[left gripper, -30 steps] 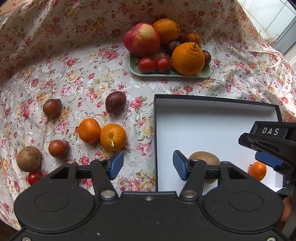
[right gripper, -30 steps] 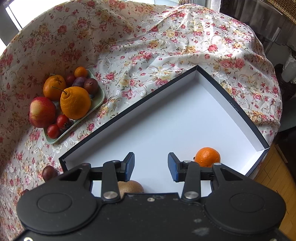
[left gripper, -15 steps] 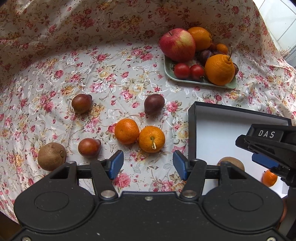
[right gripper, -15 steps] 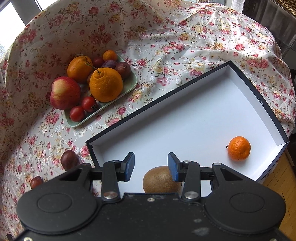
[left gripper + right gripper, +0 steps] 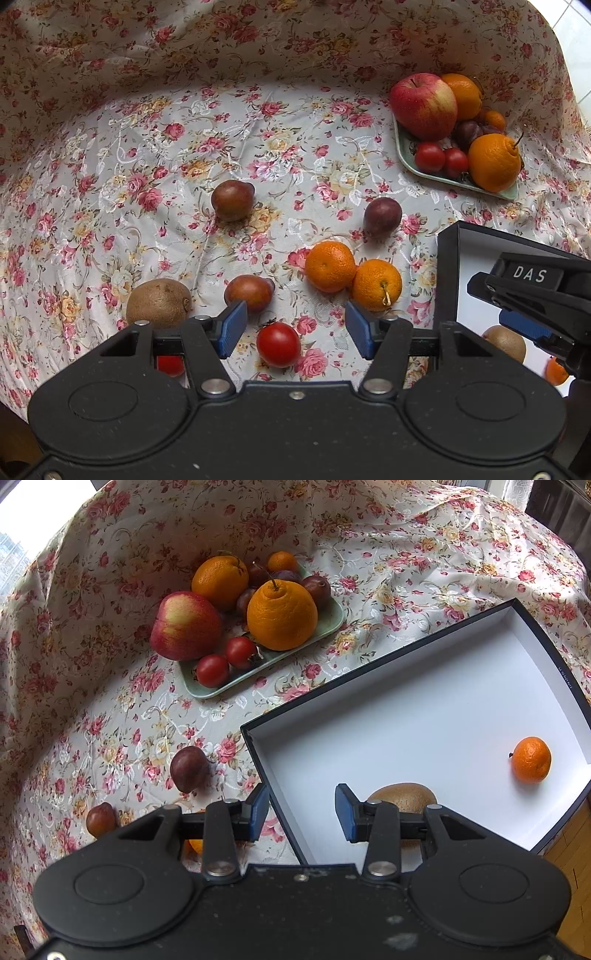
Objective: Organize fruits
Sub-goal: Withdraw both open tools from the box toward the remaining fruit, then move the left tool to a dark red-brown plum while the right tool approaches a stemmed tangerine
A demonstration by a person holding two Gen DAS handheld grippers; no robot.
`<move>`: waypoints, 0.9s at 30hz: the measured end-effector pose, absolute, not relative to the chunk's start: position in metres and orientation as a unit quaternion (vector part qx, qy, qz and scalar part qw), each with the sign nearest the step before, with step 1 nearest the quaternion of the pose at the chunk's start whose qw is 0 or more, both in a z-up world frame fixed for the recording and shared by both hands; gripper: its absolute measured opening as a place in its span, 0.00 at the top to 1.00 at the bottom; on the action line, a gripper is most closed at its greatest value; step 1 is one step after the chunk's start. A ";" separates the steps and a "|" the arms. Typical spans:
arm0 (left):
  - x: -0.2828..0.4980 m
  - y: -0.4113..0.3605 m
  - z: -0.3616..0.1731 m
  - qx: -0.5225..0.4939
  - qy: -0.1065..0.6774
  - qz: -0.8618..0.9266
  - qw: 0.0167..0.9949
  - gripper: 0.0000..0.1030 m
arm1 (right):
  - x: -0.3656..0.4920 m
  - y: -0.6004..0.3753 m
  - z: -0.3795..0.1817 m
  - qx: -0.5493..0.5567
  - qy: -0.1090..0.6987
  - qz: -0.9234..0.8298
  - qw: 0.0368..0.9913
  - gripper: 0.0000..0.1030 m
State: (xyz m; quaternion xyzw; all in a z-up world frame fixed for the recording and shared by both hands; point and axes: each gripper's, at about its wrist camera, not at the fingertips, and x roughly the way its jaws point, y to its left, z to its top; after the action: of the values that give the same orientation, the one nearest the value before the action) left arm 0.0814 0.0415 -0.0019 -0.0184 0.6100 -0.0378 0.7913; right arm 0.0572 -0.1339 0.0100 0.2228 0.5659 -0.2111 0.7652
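Note:
My left gripper (image 5: 291,330) is open and empty, with a red cherry tomato (image 5: 277,345) on the cloth between its fingers. Around it lie a kiwi (image 5: 159,302), two brown passion fruits (image 5: 249,292) (image 5: 232,199), a purple one (image 5: 382,216) and two mandarins (image 5: 330,266) (image 5: 376,284). My right gripper (image 5: 301,810) is open and empty above the near left corner of the black box (image 5: 436,716), which holds a kiwi (image 5: 402,797) and a mandarin (image 5: 531,759). The right gripper also shows in the left wrist view (image 5: 532,317).
A green plate (image 5: 207,692) at the back holds an apple (image 5: 184,626), two oranges, plums and two tomatoes. Another tomato (image 5: 170,365) lies under my left gripper's finger. The flowered tablecloth (image 5: 184,147) rises at the back. The box's right side reaches the table edge.
Both grippers have swung left. The left one left the box and now sits over the loose fruit with the tomato between its fingers. The right one moved from the box's middle to its left corner.

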 end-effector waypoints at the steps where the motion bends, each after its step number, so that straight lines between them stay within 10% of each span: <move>1: 0.082 0.045 -0.001 -0.022 0.610 -0.035 0.792 0.39 | 0.058 -0.131 0.009 0.220 0.567 -0.208 0.766 0.59; 27: 0.106 0.086 -0.002 -0.059 0.608 0.013 0.792 0.39 | 0.081 -0.081 -0.016 0.203 0.606 -0.151 0.754 0.59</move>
State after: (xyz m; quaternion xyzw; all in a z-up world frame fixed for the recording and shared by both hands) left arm 0.1059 0.0863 -0.0015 -0.0593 0.6078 0.0131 0.7918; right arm 0.0807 -0.0811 -0.0161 0.2032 0.6057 -0.1505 0.7544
